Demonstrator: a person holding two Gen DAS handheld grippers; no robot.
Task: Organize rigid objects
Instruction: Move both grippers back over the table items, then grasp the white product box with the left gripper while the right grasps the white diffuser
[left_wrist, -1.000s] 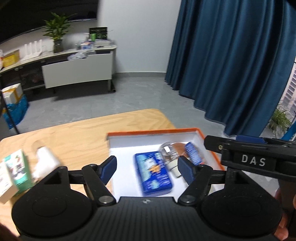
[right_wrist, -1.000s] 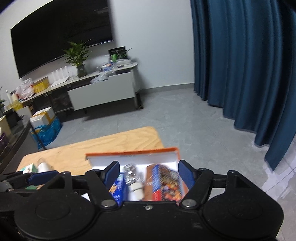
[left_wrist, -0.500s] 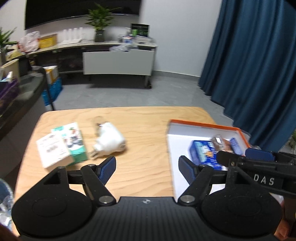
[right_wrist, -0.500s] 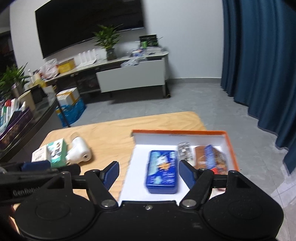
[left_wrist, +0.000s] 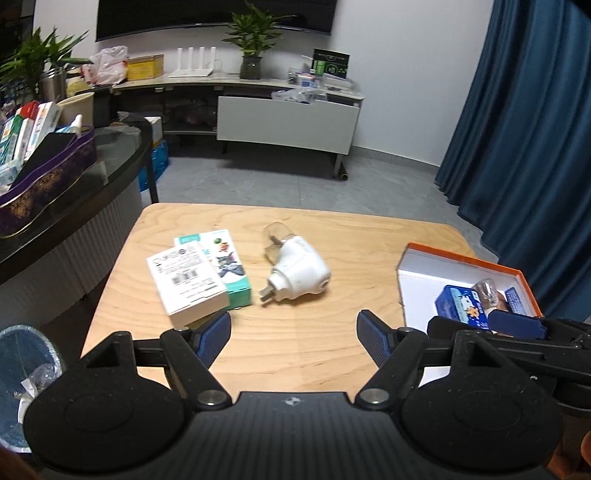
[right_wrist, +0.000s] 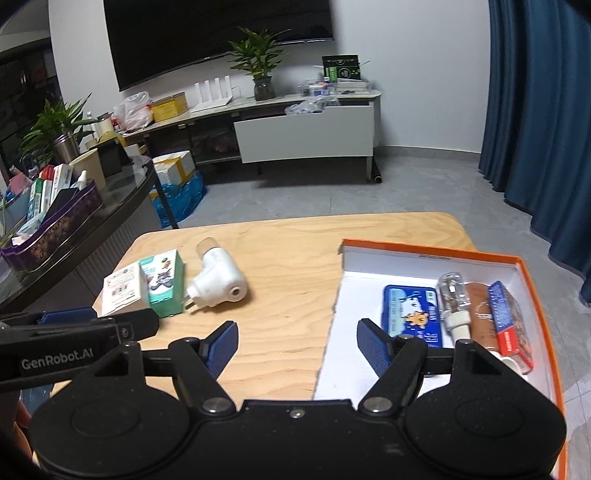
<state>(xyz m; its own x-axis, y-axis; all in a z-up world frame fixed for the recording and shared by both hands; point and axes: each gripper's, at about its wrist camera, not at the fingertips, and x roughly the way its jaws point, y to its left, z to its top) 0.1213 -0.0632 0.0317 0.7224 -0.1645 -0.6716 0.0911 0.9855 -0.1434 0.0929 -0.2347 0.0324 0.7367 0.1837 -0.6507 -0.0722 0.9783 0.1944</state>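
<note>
Claws – left (left_wrist: 293, 332) & right (right_wrist: 297, 341) – hovering spread, empty; prob. picking next: white plug-in device (left_wrist: 297, 273), then orange-rimmed box (right_wrist: 436, 247).

Plug (left_wrist: 299, 275) between cartons (left_wrist: 199, 280) and box (left_wrist: 417, 280)

Table (left_wrist: 295, 354) pale wood grain. Tray (right_wrist: 436, 248) orange rim, white inside. Tin (right_wrist: 412, 310) blue. Plug (left_wrist: 299, 275) white. Boxes: one white (left_wrist: 186, 286), one teal (left_wrist: 231, 266). Curtain (left_wrist: 524, 122) dark blue.

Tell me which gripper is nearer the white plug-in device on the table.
Left. The left gripper hangs open just short of the white plug-in device; the right gripper sits off toward the orange-rimmed box.
</note>
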